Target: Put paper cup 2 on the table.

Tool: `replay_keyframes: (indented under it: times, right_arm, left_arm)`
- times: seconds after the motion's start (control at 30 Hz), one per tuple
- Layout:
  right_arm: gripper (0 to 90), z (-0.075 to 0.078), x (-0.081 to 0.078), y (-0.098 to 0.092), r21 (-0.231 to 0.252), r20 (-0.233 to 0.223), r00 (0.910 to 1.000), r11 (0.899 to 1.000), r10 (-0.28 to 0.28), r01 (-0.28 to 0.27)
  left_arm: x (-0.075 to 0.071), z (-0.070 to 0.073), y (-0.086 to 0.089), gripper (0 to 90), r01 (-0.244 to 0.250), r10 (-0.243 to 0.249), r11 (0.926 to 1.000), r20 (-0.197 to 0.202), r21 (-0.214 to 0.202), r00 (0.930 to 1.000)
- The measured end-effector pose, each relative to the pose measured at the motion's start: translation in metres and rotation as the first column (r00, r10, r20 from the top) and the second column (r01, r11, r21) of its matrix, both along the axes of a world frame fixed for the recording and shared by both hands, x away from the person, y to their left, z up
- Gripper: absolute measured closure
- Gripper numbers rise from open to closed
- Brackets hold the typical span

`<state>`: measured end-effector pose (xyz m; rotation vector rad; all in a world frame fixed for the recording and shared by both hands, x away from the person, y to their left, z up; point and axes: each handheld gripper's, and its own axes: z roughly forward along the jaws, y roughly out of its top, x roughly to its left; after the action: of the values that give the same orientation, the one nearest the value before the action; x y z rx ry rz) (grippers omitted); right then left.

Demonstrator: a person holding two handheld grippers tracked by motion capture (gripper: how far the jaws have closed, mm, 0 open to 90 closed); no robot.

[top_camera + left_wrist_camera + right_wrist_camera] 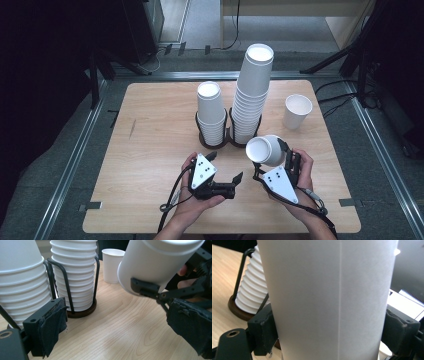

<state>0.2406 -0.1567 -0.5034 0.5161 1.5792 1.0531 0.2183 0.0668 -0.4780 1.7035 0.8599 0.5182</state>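
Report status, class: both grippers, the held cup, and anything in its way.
Right gripper shut on paper cup, tilted above the table. Left gripper open, empty. Two cup stacks in holders just beyond; lone cup aside.

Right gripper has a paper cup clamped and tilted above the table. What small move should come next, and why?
Probably tip the cup upright and lower it onto bare table. The right gripper grips its wall on both sides, it hangs off the wood, and one loose cup already stands upright apart from the racked stacks.

paper cup | white, plain, empty | tipped on its side, mouth toward the left | held off the table, just before the taller cup stack
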Motion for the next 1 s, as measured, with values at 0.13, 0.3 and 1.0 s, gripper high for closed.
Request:
replay_keyframes:
  times: [0.13, 0.3, 1.0]
  right_arm:
    - [14.0, -0.005, -0.001, 0.002, -0.071, 0.031, 0.9995, 0.997, 0.003, -0.001]
    - [14.0, -0.011, -0.002, 0.002, -0.157, 0.079, 0.9968, 0.988, 0.014, -0.001]
    - [13.9, -0.019, -0.01, 0.013, -0.317, 0.148, 0.9845, 0.947, 0.094, -0.043]
  left_arm:
    - [0.001, -0.001, 0.001, 3.2, 0.014, -0.014, 0.9999, -0.009, -0.006, 0.9999]
    - [-0.001, 0.001, 0.0, 3.2, 0.047, -0.047, 0.9989, 0.003, -0.005, 0.9989]
    - [-0.004, 0.0, -0.007, 3.3, 0.126, -0.126, 0.992, -0.006, 0.002, 0.992]
